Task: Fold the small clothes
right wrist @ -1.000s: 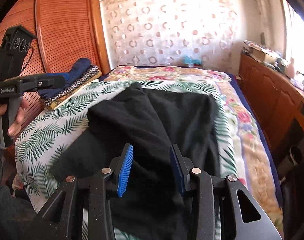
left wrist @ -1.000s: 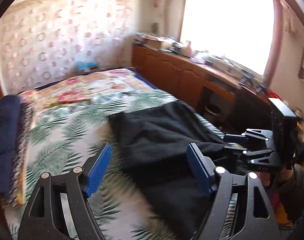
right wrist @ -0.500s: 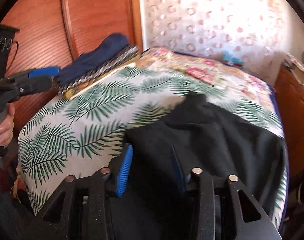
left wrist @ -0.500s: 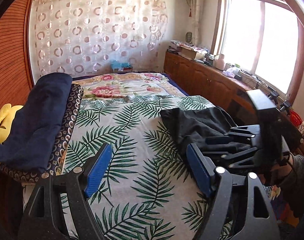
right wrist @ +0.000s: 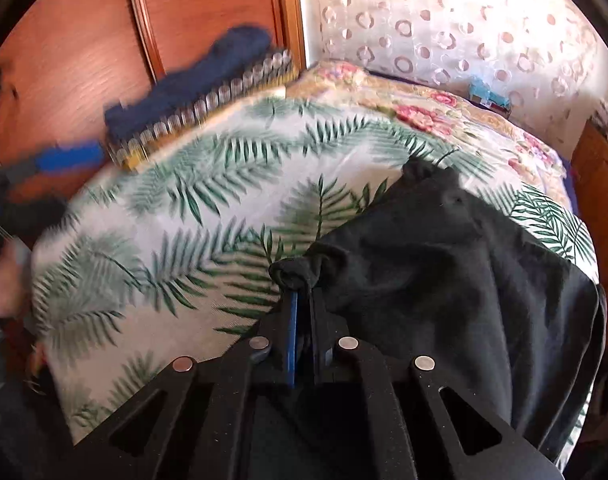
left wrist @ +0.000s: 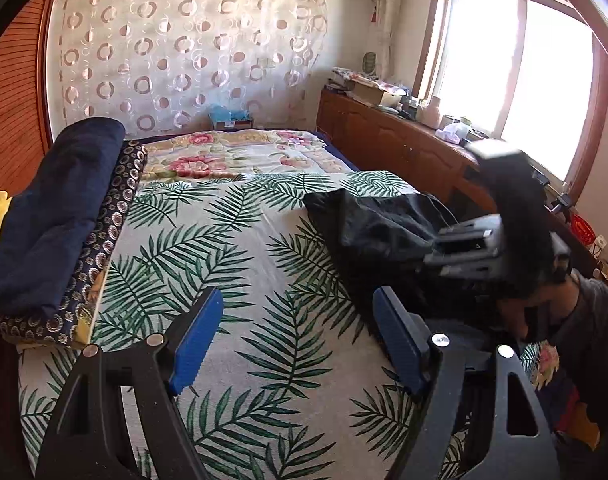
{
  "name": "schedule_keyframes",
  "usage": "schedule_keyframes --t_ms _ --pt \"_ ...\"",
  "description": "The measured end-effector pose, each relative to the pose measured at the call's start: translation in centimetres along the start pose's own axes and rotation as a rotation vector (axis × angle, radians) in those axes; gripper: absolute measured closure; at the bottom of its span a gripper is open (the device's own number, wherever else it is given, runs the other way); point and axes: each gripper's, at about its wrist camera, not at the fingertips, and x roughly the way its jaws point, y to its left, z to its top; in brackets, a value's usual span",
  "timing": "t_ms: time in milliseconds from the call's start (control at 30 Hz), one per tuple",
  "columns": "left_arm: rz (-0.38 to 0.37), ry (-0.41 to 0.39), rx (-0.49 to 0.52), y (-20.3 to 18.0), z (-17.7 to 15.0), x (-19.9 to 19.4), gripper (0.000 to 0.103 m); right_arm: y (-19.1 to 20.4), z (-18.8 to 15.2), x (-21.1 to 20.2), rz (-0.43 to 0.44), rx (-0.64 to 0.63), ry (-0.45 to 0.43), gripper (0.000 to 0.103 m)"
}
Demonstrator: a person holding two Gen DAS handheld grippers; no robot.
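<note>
A black garment [right wrist: 455, 280] lies bunched on the right side of the palm-leaf bedspread [right wrist: 184, 216]. My right gripper [right wrist: 302, 300] is shut on a pinched corner of that garment, and the cloth bulges out past the blue pads. In the left wrist view the same black garment [left wrist: 379, 224] lies at the bed's right edge, with the right gripper's body blurred in front of it. My left gripper [left wrist: 300, 340] hangs open over bare bedspread [left wrist: 240, 264], left of the garment, with nothing between its blue fingers [left wrist: 196, 336].
Folded dark blue cloth [left wrist: 52, 208] on a patterned cushion [left wrist: 116, 216] lies along the bed's left edge, by a wooden wardrobe [right wrist: 104, 60]. A wooden sideboard [left wrist: 399, 148] with clutter stands under the window on the right. A person's hand and sleeve [left wrist: 571, 312] show at right.
The right gripper's jaws went from partly open over the black garment to shut on a corner of it. The left gripper swung left, off the garment and over bare bedspread, still open.
</note>
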Motion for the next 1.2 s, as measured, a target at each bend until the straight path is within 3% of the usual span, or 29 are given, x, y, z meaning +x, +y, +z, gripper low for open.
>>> schedule_keyframes --t_ms 167,367,500,567,633,700,833,1000,1200 --pt "-0.017 0.022 0.017 -1.1 -0.3 0.9 0.025 -4.6 0.8 -4.4 -0.068 0.082 -0.103 0.098" --pt "-0.031 0.05 0.041 -2.3 -0.9 2.0 0.025 -12.9 1.0 -6.8 -0.291 0.216 -0.134 0.098" --pt "-0.04 0.063 0.046 -2.6 -1.2 2.5 0.025 -16.7 0.7 -5.8 -0.416 0.32 -0.107 0.098" --pt "-0.043 0.069 0.049 -2.8 -1.4 2.7 0.025 -17.3 0.3 -5.6 -0.456 0.347 -0.103 0.095" --pt "-0.047 0.073 0.05 -3.0 -1.5 2.9 0.025 -16.7 0.0 -5.9 -0.521 0.358 -0.117 0.084" --pt "-0.051 0.077 0.05 -3.3 -1.6 3.1 0.025 -15.4 -0.1 -6.3 -0.505 0.348 -0.147 0.074" --pt "-0.06 0.084 0.061 -4.1 -1.9 3.3 0.025 -11.3 -2.4 -7.3 -0.402 0.304 -0.163 0.074" --pt "-0.067 0.08 0.075 -5.1 -1.7 3.4 0.025 -5.1 -6.5 -7.6 -0.302 0.202 -0.123 0.074" --pt "-0.082 0.081 0.084 -6.3 -1.9 3.2 0.025 -2.2 -10.4 -5.9 -0.216 0.182 -0.033 0.074"
